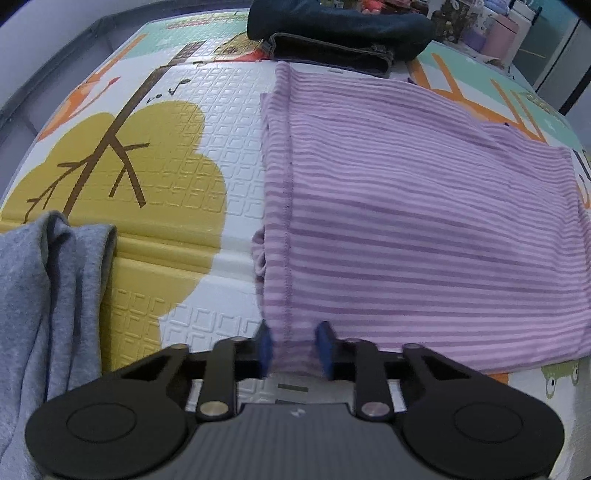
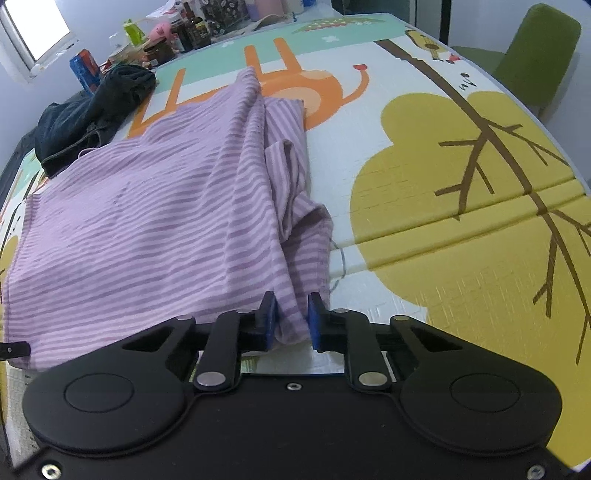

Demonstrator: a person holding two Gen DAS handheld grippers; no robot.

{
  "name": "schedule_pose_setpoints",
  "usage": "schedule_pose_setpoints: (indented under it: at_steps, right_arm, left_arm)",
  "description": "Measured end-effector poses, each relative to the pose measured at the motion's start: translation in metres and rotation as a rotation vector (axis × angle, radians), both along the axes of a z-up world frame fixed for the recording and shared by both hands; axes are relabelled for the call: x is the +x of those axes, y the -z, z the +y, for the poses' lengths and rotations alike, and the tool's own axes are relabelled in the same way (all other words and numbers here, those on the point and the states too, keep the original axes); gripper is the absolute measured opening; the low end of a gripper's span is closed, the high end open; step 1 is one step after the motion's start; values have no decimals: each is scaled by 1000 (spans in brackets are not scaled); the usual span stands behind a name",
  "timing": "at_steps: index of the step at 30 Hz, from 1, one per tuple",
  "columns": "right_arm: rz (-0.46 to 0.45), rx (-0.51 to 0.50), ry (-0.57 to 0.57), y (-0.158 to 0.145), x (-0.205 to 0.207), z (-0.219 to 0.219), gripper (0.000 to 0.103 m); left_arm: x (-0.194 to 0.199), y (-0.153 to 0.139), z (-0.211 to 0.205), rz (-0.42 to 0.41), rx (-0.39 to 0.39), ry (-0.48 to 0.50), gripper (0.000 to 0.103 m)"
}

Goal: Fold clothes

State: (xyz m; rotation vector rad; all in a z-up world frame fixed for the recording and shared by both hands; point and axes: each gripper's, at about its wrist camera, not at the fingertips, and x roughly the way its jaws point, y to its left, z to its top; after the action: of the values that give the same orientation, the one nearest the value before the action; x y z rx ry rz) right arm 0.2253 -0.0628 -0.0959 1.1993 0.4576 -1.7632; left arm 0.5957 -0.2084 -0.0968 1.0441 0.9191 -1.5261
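Note:
A purple striped garment [image 1: 424,221] lies spread on the patterned play mat [image 1: 177,147]. My left gripper [image 1: 293,347] is shut on its near left corner, by the stitched hem, with cloth bunched between the blue pads. In the right wrist view the same purple striped garment [image 2: 147,221] stretches away to the left, its right side folded over in loose layers. There my right gripper [image 2: 291,321] is shut on the near right corner, and a fold of cloth is pinched between its blue fingertips [image 2: 267,317].
A grey sweatshirt [image 1: 44,295] lies bunched at the near left. Dark folded jeans [image 1: 332,40] and a dark heap [image 2: 92,107] sit at the mat's far end, before cluttered bottles [image 2: 184,29]. A green chair [image 2: 535,55] stands beyond the mat's right edge.

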Motion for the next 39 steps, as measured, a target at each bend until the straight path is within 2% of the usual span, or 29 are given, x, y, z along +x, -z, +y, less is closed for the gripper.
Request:
schedule_pose_setpoints:
  at_steps: [6,17,39]
  right_arm:
    - [28,6,-11,-3,6,4,11]
    - [27,20,-10,-4,14,21,11]
    - [-65,80,-13,-10,39,121,11]
  left_arm:
    - [6,-2,-1,33,19,-4,18]
    - [14,-5,13,26,50,11,18]
    - [55,2,77,24,147,7,21]
